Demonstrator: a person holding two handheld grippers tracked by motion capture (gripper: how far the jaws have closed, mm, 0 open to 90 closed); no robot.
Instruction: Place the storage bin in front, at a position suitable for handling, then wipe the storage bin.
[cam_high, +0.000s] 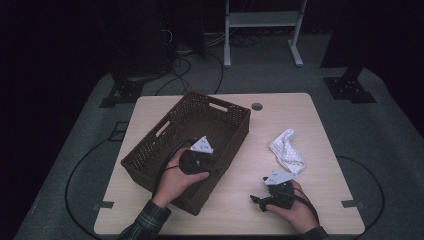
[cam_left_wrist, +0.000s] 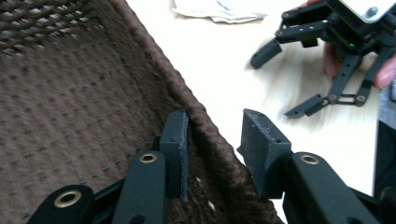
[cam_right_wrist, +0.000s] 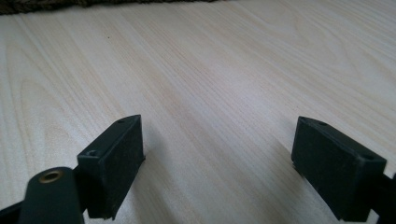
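Left gripper straddling the basket wall

The basket (cam_high: 150, 150) sits left on the table (cam_high: 300, 115), cloth (cam_high: 288, 150) to its right; the left gripper (cam_left_wrist: 212, 140), half-wide, has the wall between its jaws, pads not yet pressing. A shallow bite could slip or tip it. The right gripper (cam_right_wrist: 217, 163) rests wide, empty.

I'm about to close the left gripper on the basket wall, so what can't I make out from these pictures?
- Brown woven basket floor, high view: dark, partly behind the left gripper.
- Pad contact with the wall, left gripper view: cannot tell.
- White crumpled cloth: cut by the top edge.
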